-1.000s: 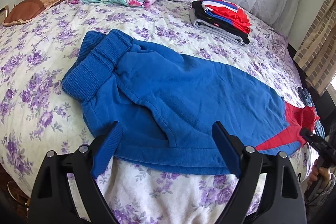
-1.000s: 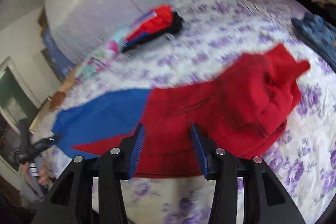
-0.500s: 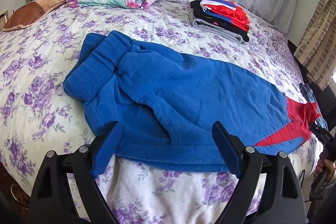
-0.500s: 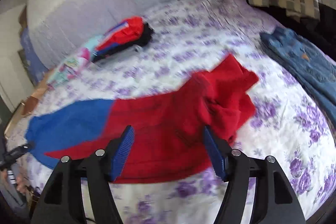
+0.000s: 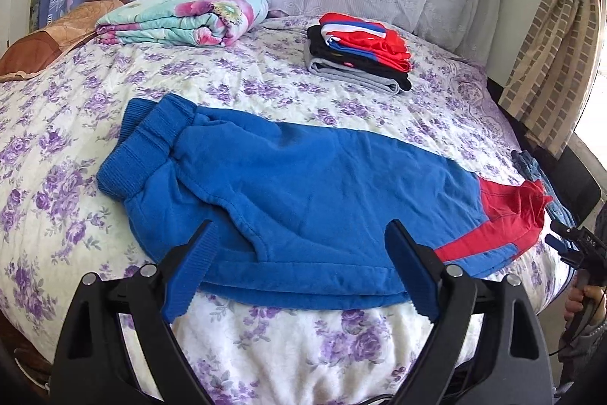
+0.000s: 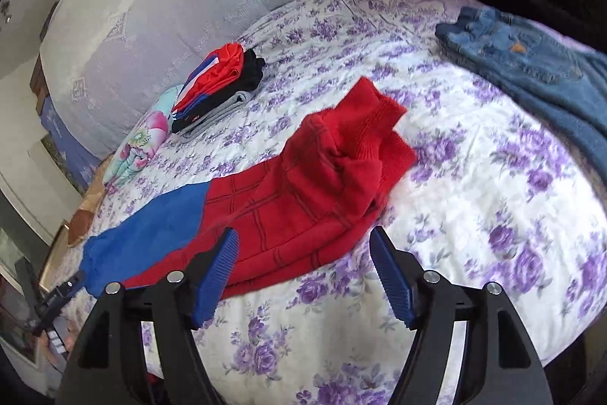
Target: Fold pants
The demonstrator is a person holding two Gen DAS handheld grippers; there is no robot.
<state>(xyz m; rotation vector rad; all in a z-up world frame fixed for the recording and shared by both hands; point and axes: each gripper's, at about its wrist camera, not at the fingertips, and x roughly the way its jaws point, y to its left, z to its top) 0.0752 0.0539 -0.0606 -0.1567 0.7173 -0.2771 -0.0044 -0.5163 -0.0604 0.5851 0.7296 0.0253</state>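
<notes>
Pants (image 5: pixel 303 200) lie flat across the bed (image 5: pixel 265 86), lengthwise from left to right in the left wrist view. Blue portion with ribbed waistband (image 5: pixel 148 147) at the left end; red portion with ribbed cuffs (image 6: pixel 375 124) at the right end. The near edge of the pants runs close to the near edge of the bed.

Left gripper (image 5: pixel 299 268) — fingers wide apart, nothing between the pads. It hovers over the near blue hem, a finger to either side of the crotch seam; no contact with the cloth can be seen.

Right gripper (image 6: pixel 303 264) — fingers apart, having just been opening; nothing is clamped. The red leg edge lies between and beyond the fingertips, resting on the bed, not held. The cuffs are bunched and partly folded over on themselves.

Other items on the bed:
- stack of folded clothes (image 5: pixel 360 55) — red on top, black and grey beneath, well behind the pants near the headboard.
- folded floral blanket (image 5: pixel 186 18), far left by the headboard.
- jeans (image 6: pixel 531 63) spread at the right side of the bed, apart from the red cuffs.

A hand (image 5: pixel 580 295) holding the right gripper's handle shows at the right margin of the left wrist view.
</notes>
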